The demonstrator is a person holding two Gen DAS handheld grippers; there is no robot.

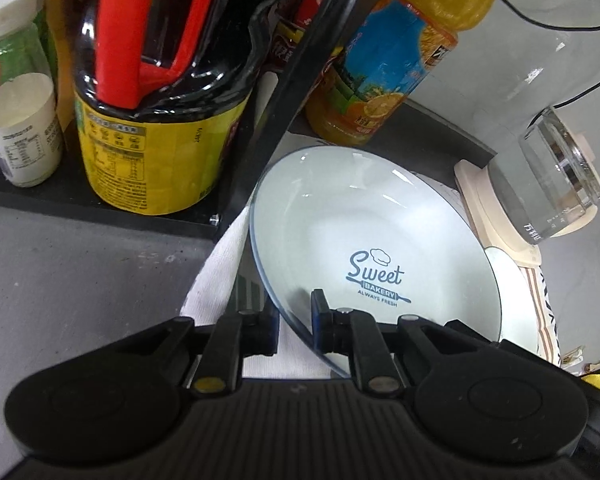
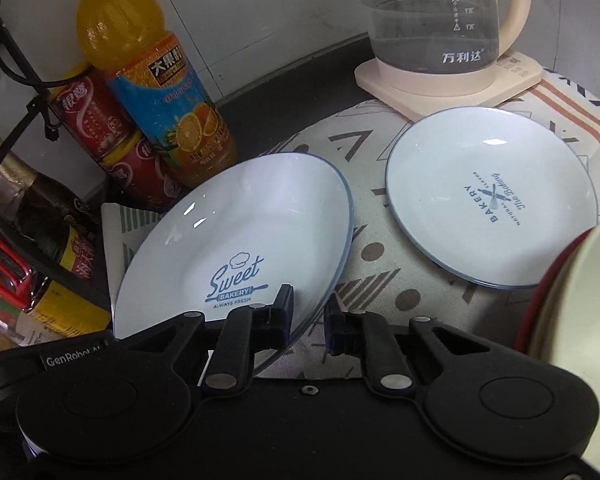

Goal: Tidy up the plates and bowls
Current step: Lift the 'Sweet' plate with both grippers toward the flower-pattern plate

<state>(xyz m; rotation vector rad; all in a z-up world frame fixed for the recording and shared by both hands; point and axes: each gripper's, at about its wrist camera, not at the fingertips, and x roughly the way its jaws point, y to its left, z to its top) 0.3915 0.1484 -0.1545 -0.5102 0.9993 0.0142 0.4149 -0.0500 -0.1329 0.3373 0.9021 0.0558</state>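
Observation:
A white plate marked "Sweet Bakery" [image 1: 364, 236] is tilted, its left edge raised. My left gripper [image 1: 296, 322] has its jaws on both sides of the plate's near rim, with a gap showing. The same plate [image 2: 236, 232] shows in the right wrist view, where my right gripper [image 2: 309, 322] straddles its near right rim, jaws apart. A second white plate [image 2: 488, 200] marked "Bakery" lies flat on the patterned cloth [image 2: 380, 256] to the right. A bowl with a red rim [image 2: 572, 300] fills the right edge.
A black rack [image 1: 100, 204] at the left holds a dark sauce bottle [image 1: 160, 120] and jars. An orange juice bottle [image 2: 156, 92] and red cans [image 2: 112, 140] stand behind the tilted plate. A glass kettle [image 2: 440, 20] sits on a cream base at the back right.

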